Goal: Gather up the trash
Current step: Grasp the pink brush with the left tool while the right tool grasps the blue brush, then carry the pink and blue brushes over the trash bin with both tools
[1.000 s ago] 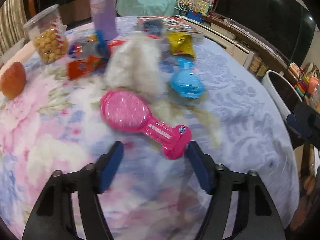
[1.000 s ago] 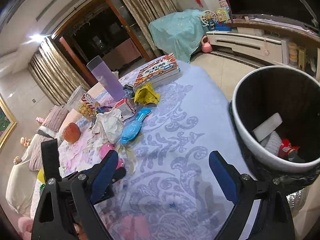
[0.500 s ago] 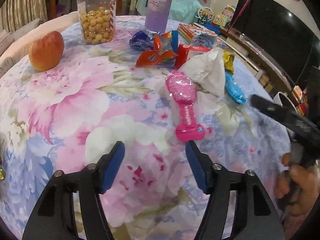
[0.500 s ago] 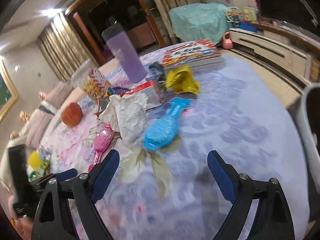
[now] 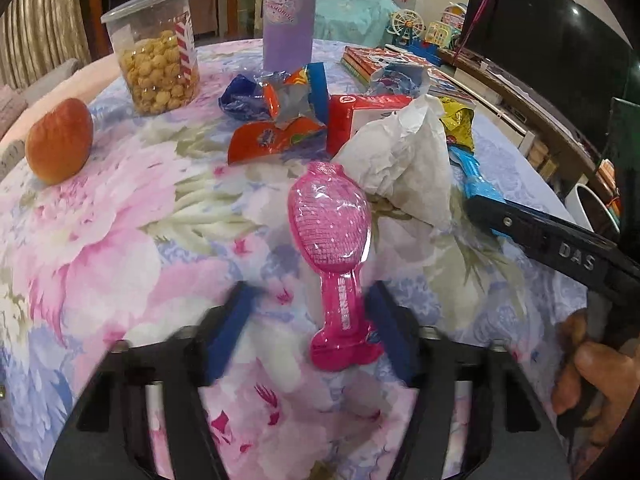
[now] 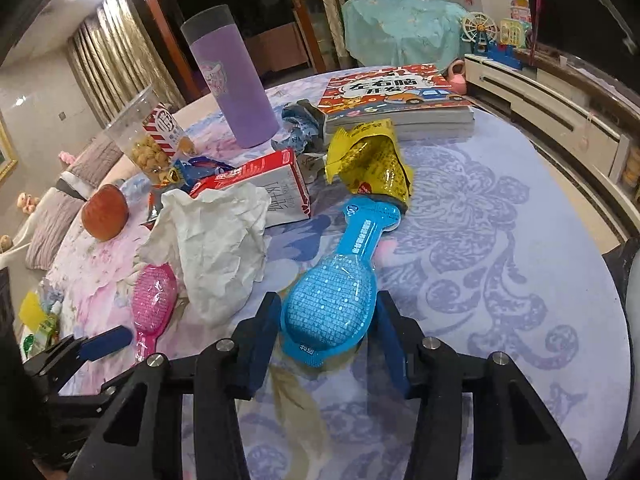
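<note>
— On the flowered tablecloth (image 5: 120, 240), starting from the left?
— Far left, a round orange-red apple (image 5: 58, 146). Next, a clear plastic jar of yellow puffed snacks (image 5: 156, 64). Then, at the back, a tall purple tumbler (image 5: 288, 16).
— And the trash?
— Toward the middle, torn orange-and-blue foil wrappers (image 5: 276, 120). Then a red-and-white carton (image 5: 360, 116) lying flat, and a big crumpled white paper (image 5: 404, 160) against it. Just left of the paper, a pink spoon-shaped plastic packet (image 5: 328, 220), flat on the cloth, handle toward the left gripper (image 5: 308, 292).
— State of that gripper?
— Jaws just closing, with the pink handle between them. Right pad touching the handle end or very near it, left pad clearly apart from it. Not clamped.
— Further right?
— Right of the paper, a blue spoon-shaped plastic packet (image 6: 360, 240), also flat, narrow end touching a crumpled yellow foil bag (image 6: 372, 160). Behind the bag, a stack of colourful books (image 6: 400, 96).
— And the right gripper (image 6: 328, 300)?
— Jaws also just closing, wide end of the blue packet between them, pads right at both its edges. Pressing or only beside it: cannot tell.
</note>
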